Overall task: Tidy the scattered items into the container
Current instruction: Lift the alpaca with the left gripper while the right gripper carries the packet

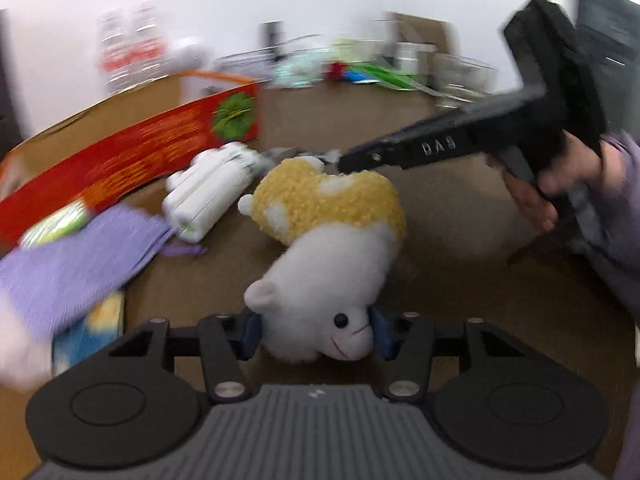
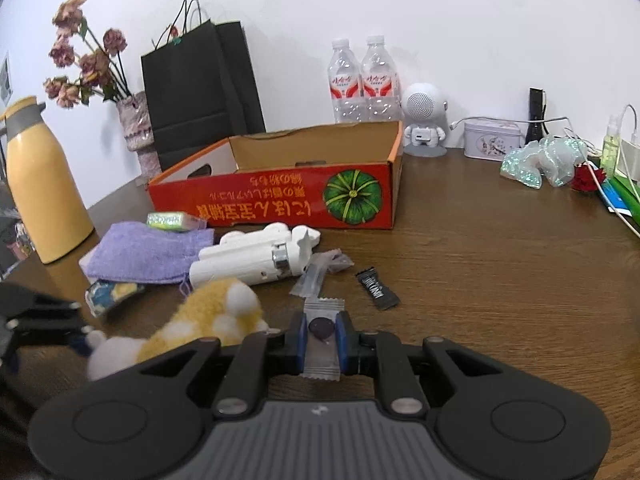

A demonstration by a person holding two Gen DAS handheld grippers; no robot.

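**Both grippers hold an item near the red box**

The left gripper (image 1: 316, 332) has its fingers closed on the head of the plush toy (image 1: 328, 240), whose yellow and white body lies on the desk (image 1: 460, 232). The right gripper (image 2: 322, 338) has its fingers closed on a clear candy wrapper (image 2: 322, 340) with a dark sweet inside.

Only the right wrist view shows sharply the open red box (image 2: 280, 200) behind the items, the purple cloth (image 2: 148, 252), the white tube pack (image 2: 256, 254), the black sachet (image 2: 378, 288) and the yellow flask (image 2: 44, 184). The left wrist view is blurred, but it shows the person's hand (image 1: 560, 188) on the right gripper's handle.
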